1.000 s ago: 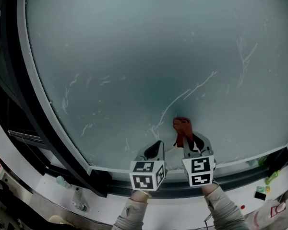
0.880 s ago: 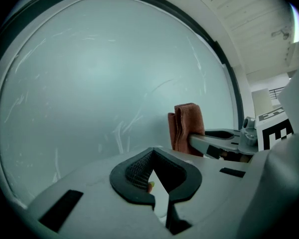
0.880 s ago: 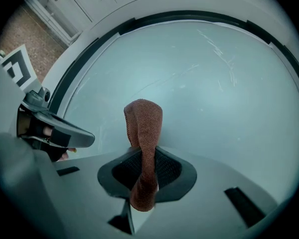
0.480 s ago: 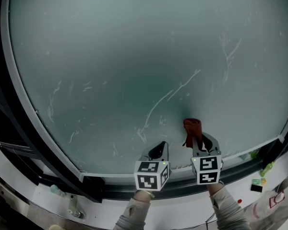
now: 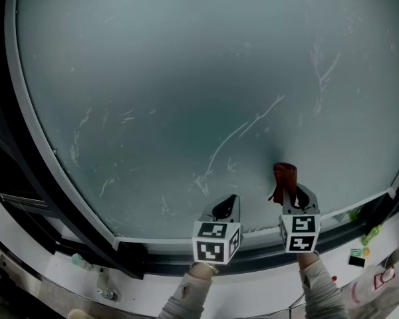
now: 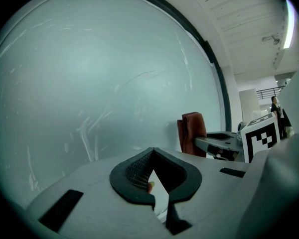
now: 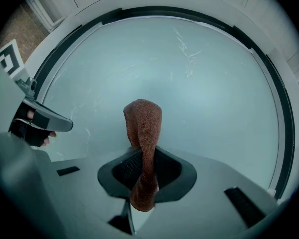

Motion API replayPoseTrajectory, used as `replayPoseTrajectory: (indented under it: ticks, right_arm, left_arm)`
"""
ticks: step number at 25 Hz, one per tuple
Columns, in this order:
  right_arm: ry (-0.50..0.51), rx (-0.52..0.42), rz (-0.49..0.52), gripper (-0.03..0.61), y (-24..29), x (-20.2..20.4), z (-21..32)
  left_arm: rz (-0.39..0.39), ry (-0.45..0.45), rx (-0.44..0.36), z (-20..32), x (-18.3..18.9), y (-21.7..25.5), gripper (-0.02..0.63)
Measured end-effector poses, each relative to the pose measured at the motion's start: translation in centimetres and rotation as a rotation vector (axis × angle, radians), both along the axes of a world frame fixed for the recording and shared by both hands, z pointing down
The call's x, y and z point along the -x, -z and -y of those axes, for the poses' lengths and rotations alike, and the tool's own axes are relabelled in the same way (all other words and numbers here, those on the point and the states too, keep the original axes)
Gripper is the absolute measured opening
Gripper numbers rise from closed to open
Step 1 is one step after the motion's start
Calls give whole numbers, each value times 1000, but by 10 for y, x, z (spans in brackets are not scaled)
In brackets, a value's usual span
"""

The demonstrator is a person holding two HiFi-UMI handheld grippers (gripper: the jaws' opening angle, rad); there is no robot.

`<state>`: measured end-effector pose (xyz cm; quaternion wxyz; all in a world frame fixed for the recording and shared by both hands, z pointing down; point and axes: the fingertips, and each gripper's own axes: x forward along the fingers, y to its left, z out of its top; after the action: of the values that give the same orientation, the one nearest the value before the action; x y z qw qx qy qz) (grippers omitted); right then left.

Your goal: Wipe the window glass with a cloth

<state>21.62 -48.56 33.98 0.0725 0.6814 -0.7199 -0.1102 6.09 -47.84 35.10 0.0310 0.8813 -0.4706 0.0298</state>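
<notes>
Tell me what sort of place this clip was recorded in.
Probably indoors in an office-like building, at a window: a large frosted glass pane in a dark frame, a white panelled ceiling with a strip light, a white ledge below.

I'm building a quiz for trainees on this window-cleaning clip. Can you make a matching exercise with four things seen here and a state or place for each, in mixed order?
Things
1. rust-red woven cloth
2. left gripper
3. right gripper
4. large frosted window glass

States
A. shut on fabric, at the right of the head view
B. marked with thin white streaks
C. clamped between two jaws, its folded top sticking out past them
D. jaws close together, with nothing between them

Pairs: 1-C, 2-D, 3-A, 4-B
</notes>
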Motion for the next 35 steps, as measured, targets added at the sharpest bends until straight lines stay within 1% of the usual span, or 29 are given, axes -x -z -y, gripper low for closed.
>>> replayPoseTrajectory:
  ticks: [6, 13, 17, 19, 23, 29, 32, 35]
  right_arm:
    - [42, -8, 17, 49, 0, 21, -17]
    - [162, -3, 41, 49, -6, 70, -51]
    - [227, 9, 60, 48, -12, 98, -73]
    - [259, 23, 71, 48, -16, 110, -85]
    - [319, 85, 96, 48, -31, 130, -112]
    - [375, 107, 154, 48, -43, 148, -147]
    - [397, 140, 164, 49, -52, 153, -161]
    - [401, 138, 170, 48, -56, 153, -169]
  left_arm:
    - [-9, 15, -7, -13, 14, 4, 3]
    - [-18, 49, 6, -36, 34, -5, 3]
    - [-14, 81, 11, -57, 52, -13, 5]
    - [-25, 96, 15, -70, 62, -16, 5]
    - [-41, 121, 29, -98, 80, -23, 5]
    - [-29, 142, 52, -137, 95, -38, 5]
    - [-29, 154, 57, -149, 99, -46, 5]
    - [-29, 164, 67, -158, 103, -56, 3]
